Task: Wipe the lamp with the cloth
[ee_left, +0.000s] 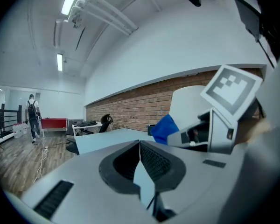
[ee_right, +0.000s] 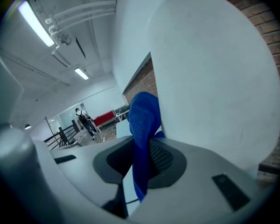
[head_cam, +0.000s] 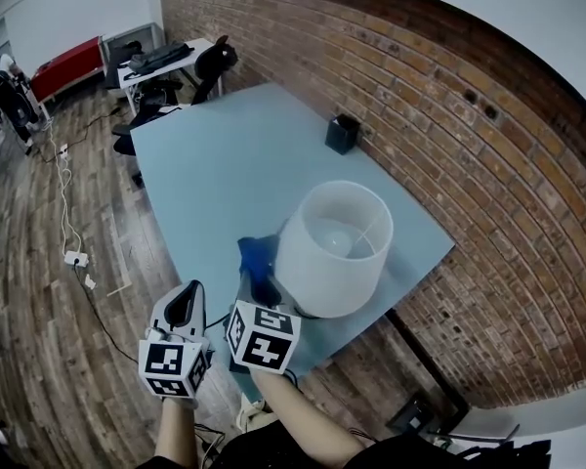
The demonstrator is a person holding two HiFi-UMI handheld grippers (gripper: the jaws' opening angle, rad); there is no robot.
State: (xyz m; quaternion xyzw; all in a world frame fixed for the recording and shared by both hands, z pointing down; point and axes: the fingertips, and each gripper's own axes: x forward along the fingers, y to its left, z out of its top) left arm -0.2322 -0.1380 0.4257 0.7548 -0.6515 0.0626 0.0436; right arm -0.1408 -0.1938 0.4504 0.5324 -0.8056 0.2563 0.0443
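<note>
A lamp with a white drum shade (head_cam: 334, 247) stands near the front of the pale blue table (head_cam: 225, 154); its bulb shows inside from above. My right gripper (head_cam: 251, 287) is shut on a blue cloth (head_cam: 258, 258), which lies against the left side of the shade (ee_right: 214, 78). In the right gripper view the cloth (ee_right: 143, 125) hangs pinched between the jaws, right beside the shade. My left gripper (head_cam: 187, 304) hovers off the table's front edge, left of the right one, shut with nothing in it (ee_left: 140, 160). The left gripper view catches the cloth (ee_left: 163, 129) and shade (ee_left: 189, 104).
A small black box (head_cam: 342, 133) sits at the table's far side by the brick wall (head_cam: 449, 115). Behind the table are desks and office chairs (head_cam: 176, 66). A cable and power strip (head_cam: 75, 258) trail over the wooden floor. A person (head_cam: 8, 86) stands far off at the left.
</note>
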